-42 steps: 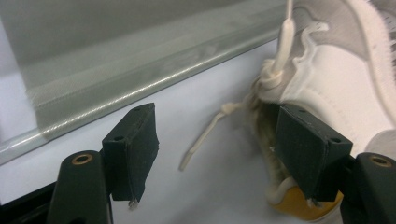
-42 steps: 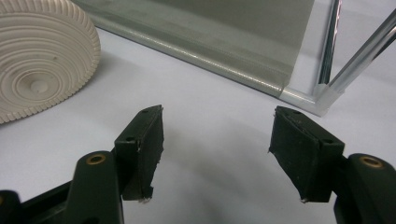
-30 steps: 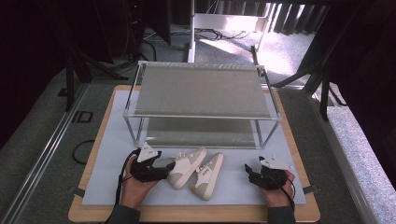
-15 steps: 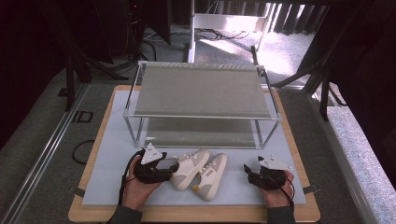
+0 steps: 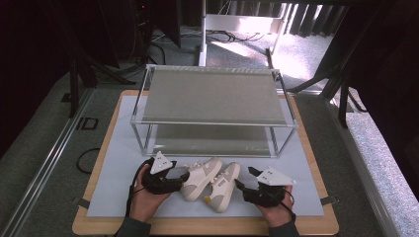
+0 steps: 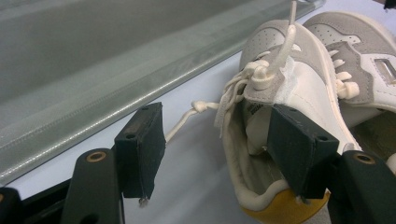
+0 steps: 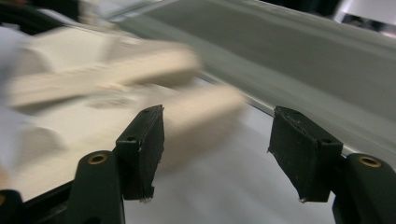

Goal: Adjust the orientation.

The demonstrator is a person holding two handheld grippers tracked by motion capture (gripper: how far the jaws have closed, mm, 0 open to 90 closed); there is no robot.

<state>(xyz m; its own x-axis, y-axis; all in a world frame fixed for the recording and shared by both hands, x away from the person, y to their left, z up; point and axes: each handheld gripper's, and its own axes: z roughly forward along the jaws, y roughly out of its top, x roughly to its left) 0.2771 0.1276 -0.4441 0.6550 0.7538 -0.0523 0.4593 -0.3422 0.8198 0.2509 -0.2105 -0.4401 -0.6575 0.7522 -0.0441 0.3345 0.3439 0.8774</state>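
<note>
- Shoes: two white-and-grey sneakers side by side near the front edge of the mat (image 5: 113, 168), between the two grippers
- left gripper (image 6: 215, 154) at the heel of the left shoe (image 5: 200, 173); one jaw inside the heel opening, the other outside on the bare mat, a clear gap to the shoe wall, so no clamp; jaws have just been closing and stand part open
- left shoe's lace (image 6: 184, 122) trails out onto the mat between the jaws; yellow heel sole visible under the inner jaw
- right shoe (image 5: 223, 186) touches the left shoe, toe toward the rack, heel toward the front edge
- right gripper (image 5: 241, 186) just beside the right shoe's heel, jaws wide, nothing between them; shoes blurred in the right gripper view
- person's hands (image 5: 147, 201) grip both grippers from the front edge
- two-tier clear rack (image 5: 212, 96) stands on the back half of the mat, just behind the shoes
- mat lies on a wooden board (image 5: 94, 228)
</note>
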